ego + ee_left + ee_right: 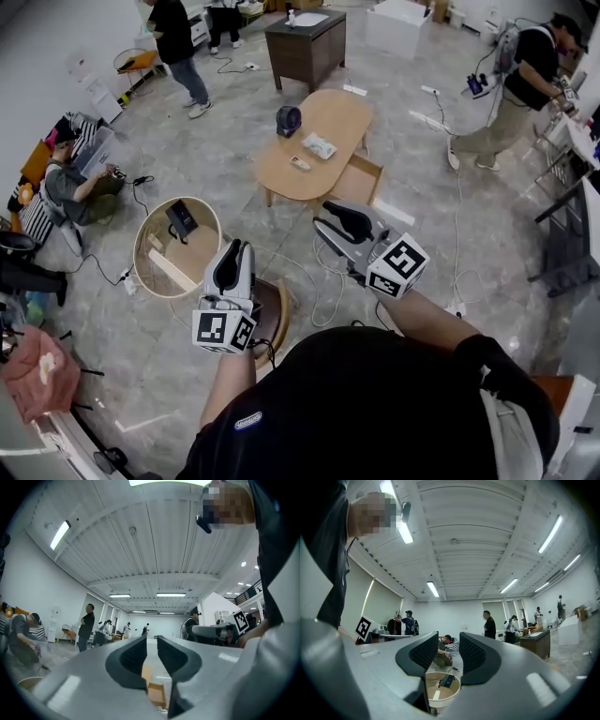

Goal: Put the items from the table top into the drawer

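Head view: a dark round gadget (288, 120), a white packet (319, 145) and a small flat piece (300, 163) all lie on the oval wooden table (342, 112). The table's drawer (361, 180) is pulled out on the near side and looks empty, so by my judgement nothing is stowed yet. The left gripper (234, 251) and right gripper (330, 211) hang well short of the table.

Left gripper view: the jaws are slightly apart and hold nothing.

Right gripper view: the jaws are released and empty.

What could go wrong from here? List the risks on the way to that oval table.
Loose cables lie on the floor between the person and the table: a trip hazard. The open drawer juts toward that path; a leg could knock it. The dark round item stands near the table's edge and might be pushed off by a clumsy reach.
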The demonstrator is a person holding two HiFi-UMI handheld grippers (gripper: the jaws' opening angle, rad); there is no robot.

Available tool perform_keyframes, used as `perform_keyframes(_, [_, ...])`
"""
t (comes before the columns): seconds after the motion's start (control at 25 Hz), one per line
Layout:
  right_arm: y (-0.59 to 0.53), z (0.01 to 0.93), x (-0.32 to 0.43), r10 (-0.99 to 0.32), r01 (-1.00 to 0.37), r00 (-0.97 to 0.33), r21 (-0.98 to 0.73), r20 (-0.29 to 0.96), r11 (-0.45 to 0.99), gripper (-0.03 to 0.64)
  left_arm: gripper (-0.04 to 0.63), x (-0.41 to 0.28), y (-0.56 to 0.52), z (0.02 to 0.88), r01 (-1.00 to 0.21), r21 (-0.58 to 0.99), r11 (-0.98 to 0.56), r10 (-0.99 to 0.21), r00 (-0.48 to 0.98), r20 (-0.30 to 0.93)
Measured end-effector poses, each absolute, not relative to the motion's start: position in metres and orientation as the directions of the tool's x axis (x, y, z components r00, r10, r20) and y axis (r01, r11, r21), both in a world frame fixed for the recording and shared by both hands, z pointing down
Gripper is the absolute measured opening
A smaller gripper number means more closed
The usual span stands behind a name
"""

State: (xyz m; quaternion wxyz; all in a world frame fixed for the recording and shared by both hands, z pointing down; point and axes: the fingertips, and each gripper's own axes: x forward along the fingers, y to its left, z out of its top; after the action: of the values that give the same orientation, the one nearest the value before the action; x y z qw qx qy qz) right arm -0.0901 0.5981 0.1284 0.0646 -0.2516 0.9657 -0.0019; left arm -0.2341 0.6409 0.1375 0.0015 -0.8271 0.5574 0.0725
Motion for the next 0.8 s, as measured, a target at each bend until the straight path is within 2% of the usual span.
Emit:
perform_keyframes(0.36, [0.605,0.125,-0.106,-0.533,-0.533,-0.839,-0.028,-0.111,0.845,0.290,0.233,-0.251,0.643,0.148,-0.889,0.122,-0.442,-0.896,0.431,-0.101])
perform_keyframes(0.52, [0.609,0.127,-0.104,-0.550,-0.550,-0.830,-0.024,-0.097,0.835,0.307,0.259,-0.257,0.642,0.150,-0.888,0.127,-0.442,-0.896,0.432,-0.101])
perform_keyframes(0.8, [0.589,0.147,-0.081,-0.582,-0.580,-0.810,-0.046,-0.071,0.813,0.308,0.267,-0.252,0.624,0.161,-0.889,0.127,-0.439,-0.898,0.432,-0.082])
